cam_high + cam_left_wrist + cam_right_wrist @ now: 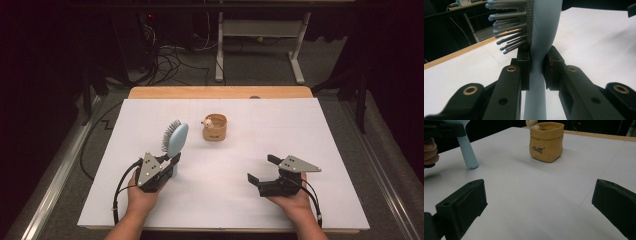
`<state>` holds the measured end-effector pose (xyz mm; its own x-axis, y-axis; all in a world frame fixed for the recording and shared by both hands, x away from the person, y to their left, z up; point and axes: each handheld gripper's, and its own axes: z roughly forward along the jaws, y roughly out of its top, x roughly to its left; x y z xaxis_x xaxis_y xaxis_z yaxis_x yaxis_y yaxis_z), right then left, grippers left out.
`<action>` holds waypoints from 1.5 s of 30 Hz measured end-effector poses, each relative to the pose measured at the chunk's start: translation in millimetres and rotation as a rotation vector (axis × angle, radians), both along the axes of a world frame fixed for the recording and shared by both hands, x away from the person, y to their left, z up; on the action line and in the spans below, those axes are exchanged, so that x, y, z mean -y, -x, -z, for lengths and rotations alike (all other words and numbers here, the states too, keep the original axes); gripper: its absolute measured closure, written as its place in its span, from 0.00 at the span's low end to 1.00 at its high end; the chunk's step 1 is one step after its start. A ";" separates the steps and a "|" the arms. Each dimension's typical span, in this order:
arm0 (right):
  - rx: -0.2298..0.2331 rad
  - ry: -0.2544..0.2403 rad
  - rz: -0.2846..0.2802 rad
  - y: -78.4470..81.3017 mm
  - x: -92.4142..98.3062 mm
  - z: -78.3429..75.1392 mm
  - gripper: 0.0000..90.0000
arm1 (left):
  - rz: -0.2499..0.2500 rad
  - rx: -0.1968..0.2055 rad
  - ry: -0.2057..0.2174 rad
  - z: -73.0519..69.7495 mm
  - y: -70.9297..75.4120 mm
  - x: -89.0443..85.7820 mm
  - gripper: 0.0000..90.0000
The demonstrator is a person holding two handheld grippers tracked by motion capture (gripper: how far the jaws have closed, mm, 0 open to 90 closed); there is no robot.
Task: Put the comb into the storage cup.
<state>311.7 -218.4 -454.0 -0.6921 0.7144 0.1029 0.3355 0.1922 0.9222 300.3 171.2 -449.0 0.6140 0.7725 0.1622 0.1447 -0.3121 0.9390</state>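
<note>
Currently we hold the hairbrush (176, 140) upright in the clamped left gripper (171, 161) (right gripper (262, 168) wide open, empty); next we carry it to the pouch (215, 127) near the worktop's far edge

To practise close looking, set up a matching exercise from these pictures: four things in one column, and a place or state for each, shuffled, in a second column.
Things
1. hairbrush
2. pot
3. left gripper
4. right gripper

Places or states
A. jaws wide apart, nothing between them
B. stands on the white table, far side, apart from both grippers
C. pale blue, held by its handle with the bristles facing left
D. jaws clamped on a handle

Pairs: 1-C, 2-B, 3-D, 4-A
</note>
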 end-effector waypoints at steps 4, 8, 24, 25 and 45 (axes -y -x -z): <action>0.002 -0.001 -0.011 1.7 -9.9 -2.4 0.00 | 0.015 0.004 -0.021 0.9 1.9 8.1 0.86; 0.001 -0.002 -0.032 2.6 -21.9 -3.9 0.00 | 0.031 0.014 -0.039 1.0 3.6 14.6 0.86; -0.006 0.008 -0.093 -12.1 -71.7 -10.4 0.00 | 0.034 0.029 -0.056 1.1 5.3 27.2 0.86; -0.005 0.007 -0.098 -12.5 -73.2 -11.3 0.00 | 0.034 0.030 -0.058 1.0 5.6 27.6 0.86; 0.026 -0.074 -0.145 -10.1 -105.1 -44.9 0.00 | 0.042 0.046 -0.063 -2.1 8.9 32.1 0.86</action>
